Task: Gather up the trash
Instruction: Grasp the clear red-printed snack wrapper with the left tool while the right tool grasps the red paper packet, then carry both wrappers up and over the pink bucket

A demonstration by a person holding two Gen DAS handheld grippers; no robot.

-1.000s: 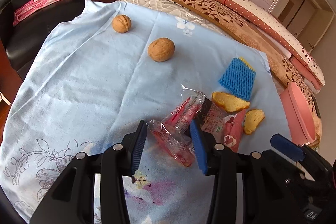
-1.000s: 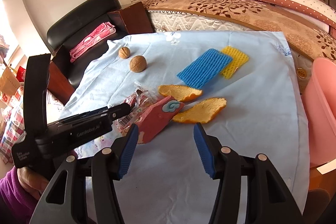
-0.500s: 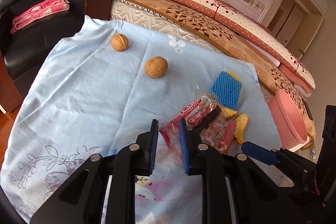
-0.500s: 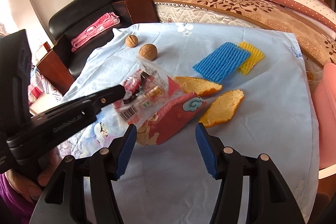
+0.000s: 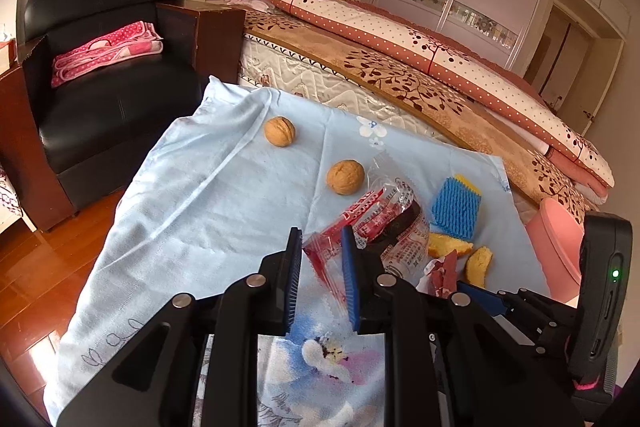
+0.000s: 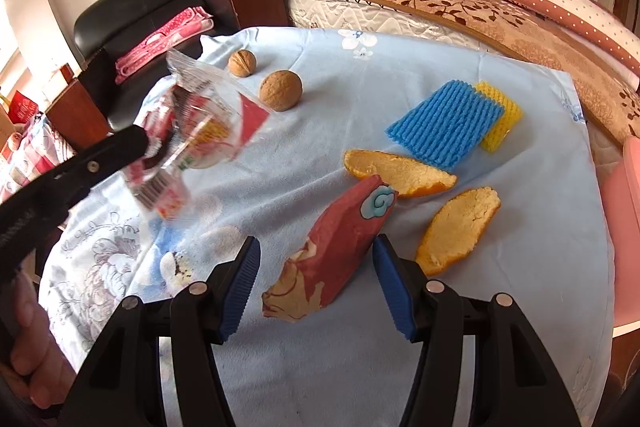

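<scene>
left gripper: your jaws are pinched narrow on the clear wrapper with red print, and in the right wrist view it hangs clear of the cloth, so that piece counts as picked up but not yet binned
right gripper: your jaws stand wide and hold nothing; the red wrapper lies on the cloth between the blue pads, not touching either as far as I can tell, so this looks like your next pickup
nearest peel: one piece of orange peel lies just right of the red wrapper, beside your right pad, untouched
second peel: the other peel lies just beyond the red wrapper's tip, also untouched
foam sleeves: the blue foam net lies past the peels and overlaps a yellow foam net; both are left to collect
walnuts: two walnuts, near and far, sit further back towards the chair; whether you should treat them as trash I cannot tell
bin: the pink bin stands off the right edge of the cloth, by the bed; nothing shows whether anything is in it
progress: early, by my judgement; one piece is in hand, and one wrapper, two peels and two foam nets lie on the cloth
</scene>
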